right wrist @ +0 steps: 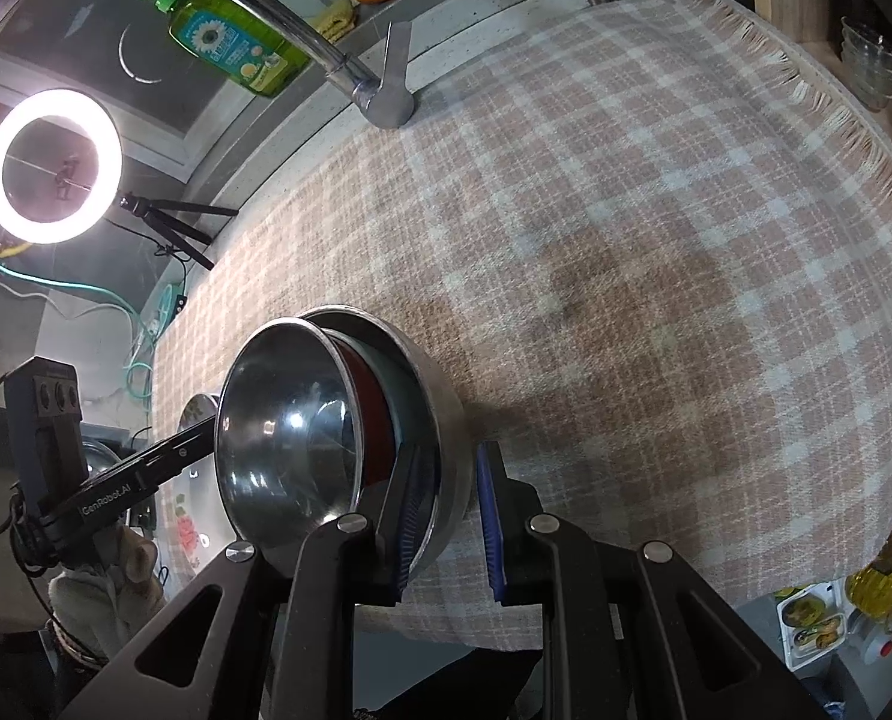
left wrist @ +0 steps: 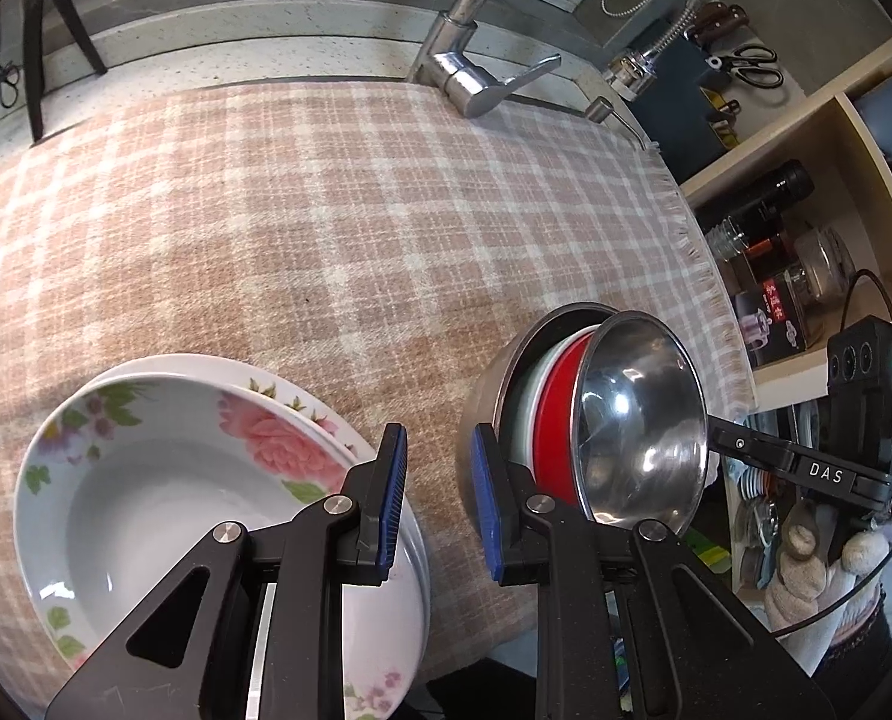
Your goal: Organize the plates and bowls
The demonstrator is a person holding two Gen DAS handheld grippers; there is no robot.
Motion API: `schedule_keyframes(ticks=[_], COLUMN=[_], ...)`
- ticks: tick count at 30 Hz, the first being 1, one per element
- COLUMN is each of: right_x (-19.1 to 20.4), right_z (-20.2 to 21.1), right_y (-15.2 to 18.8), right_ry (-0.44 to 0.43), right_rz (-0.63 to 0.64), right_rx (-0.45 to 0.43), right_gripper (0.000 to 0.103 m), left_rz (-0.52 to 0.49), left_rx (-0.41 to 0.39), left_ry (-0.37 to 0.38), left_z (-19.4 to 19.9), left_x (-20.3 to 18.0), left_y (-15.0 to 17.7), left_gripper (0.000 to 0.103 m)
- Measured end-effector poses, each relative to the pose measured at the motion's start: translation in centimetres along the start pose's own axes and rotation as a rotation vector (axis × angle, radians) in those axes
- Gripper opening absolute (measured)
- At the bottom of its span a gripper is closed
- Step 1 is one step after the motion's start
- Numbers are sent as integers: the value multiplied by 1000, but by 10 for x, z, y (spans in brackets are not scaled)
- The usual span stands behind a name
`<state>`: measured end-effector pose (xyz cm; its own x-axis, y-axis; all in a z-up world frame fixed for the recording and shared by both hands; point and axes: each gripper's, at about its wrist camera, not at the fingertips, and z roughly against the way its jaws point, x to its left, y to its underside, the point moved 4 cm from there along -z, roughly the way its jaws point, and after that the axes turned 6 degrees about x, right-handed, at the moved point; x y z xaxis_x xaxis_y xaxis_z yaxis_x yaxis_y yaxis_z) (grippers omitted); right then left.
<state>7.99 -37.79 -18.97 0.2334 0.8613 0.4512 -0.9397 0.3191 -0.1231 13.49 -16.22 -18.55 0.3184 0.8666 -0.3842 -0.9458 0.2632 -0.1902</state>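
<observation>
Since the whole job sits on one surface, entries run from largest to smallest.

1. Speckled stone counter (left wrist: pixel 236 42), covered by a pink-and-white checked woven cloth (left wrist: pixel 326 210) with a fringed edge. The cloth is soft and may slide or bunch under dragged ware.

2. White ceramic floral deep plate (left wrist: pixel 146 480), sitting on a matching floral plate (left wrist: pixel 302 402) at the near left edge of the cloth. Likely heavy, glazed, slippery and chippable. Best taken at the rim and lifted level.

3. Large stainless-steel bowl (right wrist: pixel 446 396), near the front edge of the cloth and just beside the plates. Nested in it are a white bowl (left wrist: pixel 527 414), a red bowl (left wrist: pixel 557 420) and a small polished steel bowl (left wrist: pixel 638 420). The small one leans up on edge rather than sitting flat. The steel is light, stiff and slick, so the leaning bowl could slip. Take hold at the rim wall.

4. Right gripper (right wrist: pixel 446 480). Its fingers are narrowly apart, astride the large bowl's near wall, one inside and one outside. Whether the pads press on it cannot be told. Its arm reads "DAS".

5. Left gripper (left wrist: pixel 437 468). Its fingers are slightly apart and empty, with only cloth showing between them. It hangs between the plates and the bowl stack. Its arm reads "GenRobot.AI".

6. Green dish-soap bottle (right wrist: pixel 236 48) with a sunflower label. The lettering is illegible.
</observation>
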Motion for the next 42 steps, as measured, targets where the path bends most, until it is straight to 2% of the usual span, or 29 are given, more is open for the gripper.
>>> schedule_keyframes(ticks=[7,12,30,36,42], right_x=[0,-1,2,4,6], right_z=[-1,-2,-9,-12,-13], right_y=[0,1,2,1,0], right_ry=[-25,-24,15,7,16], right_rz=[-11,-13,14,18,14], right_rx=[4,5,33,41,49], right_gripper=[17,17,17,10,10], left_rz=[36,8,-75,-77,-65], left_rx=[15,16,50,64,62], left_ry=[76,87,-21,-8,-6], left_z=[2,6,-10,-16,-18], left_x=[6,-1,-14,-16,-18], left_y=[0,3,2,0,0], left_gripper=[17,17,17,9,9])
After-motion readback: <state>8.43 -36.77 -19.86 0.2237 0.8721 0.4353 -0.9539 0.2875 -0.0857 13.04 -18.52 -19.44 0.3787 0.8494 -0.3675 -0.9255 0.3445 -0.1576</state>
